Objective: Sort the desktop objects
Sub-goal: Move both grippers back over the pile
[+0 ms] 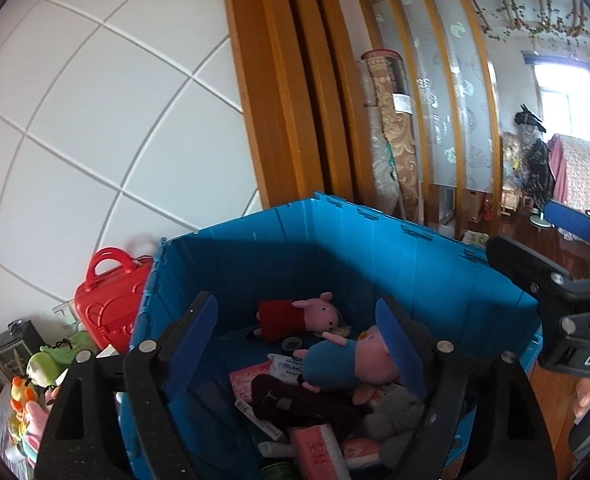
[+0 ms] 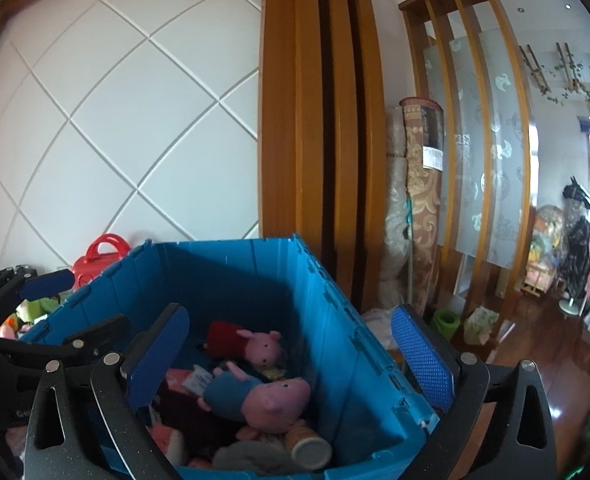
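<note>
A: Two pig plush toys lie in your blue crate (image 1: 375, 256): the red-dressed pig (image 1: 299, 314) toward the back, the blue-dressed pig (image 1: 347, 364) on top of the pile. Your left gripper (image 1: 299, 352) hangs over them with its jaws spread wide and nothing between them.

B: What does only your left camera show?

A: The red toy case (image 1: 111, 300) and the small plush toys (image 1: 43, 364) beside the crate, plus your right gripper (image 1: 563, 264) at the edge, its body reading "DAS". A pink packet (image 1: 317, 450) carries writing too small for me to read.

B: And your right camera?

A: Your right gripper (image 2: 291, 364) is released, jaws wide, over the crate's near corner. Only here you see a capped cylindrical container (image 2: 309, 446) beside the blue-dressed pig (image 2: 259, 398), and a green roll (image 2: 447, 322) on the floor.
</note>
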Tool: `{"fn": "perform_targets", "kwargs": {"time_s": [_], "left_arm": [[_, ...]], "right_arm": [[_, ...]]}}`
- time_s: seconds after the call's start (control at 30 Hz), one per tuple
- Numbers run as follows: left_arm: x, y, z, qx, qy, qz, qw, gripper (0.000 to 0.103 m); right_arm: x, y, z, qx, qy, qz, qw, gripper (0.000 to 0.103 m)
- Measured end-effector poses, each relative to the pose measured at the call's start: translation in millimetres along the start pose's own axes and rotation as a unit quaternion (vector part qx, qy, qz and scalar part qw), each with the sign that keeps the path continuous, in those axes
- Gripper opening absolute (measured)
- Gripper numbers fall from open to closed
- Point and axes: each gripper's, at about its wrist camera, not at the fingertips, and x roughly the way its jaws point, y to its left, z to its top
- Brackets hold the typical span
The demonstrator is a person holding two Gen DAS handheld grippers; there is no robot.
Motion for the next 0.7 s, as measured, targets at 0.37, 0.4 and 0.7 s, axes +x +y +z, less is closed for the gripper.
{"fn": "perform_targets", "kwargs": {"time_s": [0.37,0.4,0.7], "left_arm": [[-27,44,-10,-0.038,-0.021,0.066,0.9969,0.091],[-29,48,-12,-0.042,-0.023,0.074,0.9961,0.092],[-52,93,-28,-0.075,-0.032,0.127,0.9886,0.092]], "right_arm": [[4,26,-4,-0.017,-0.004,0.018,1.000,0.103],[5,28,-5,-0.018,-0.004,0.019,1.000,0.103],[14,54,-5,-0.004,0.008,0.035,0.999,0.103]]}}
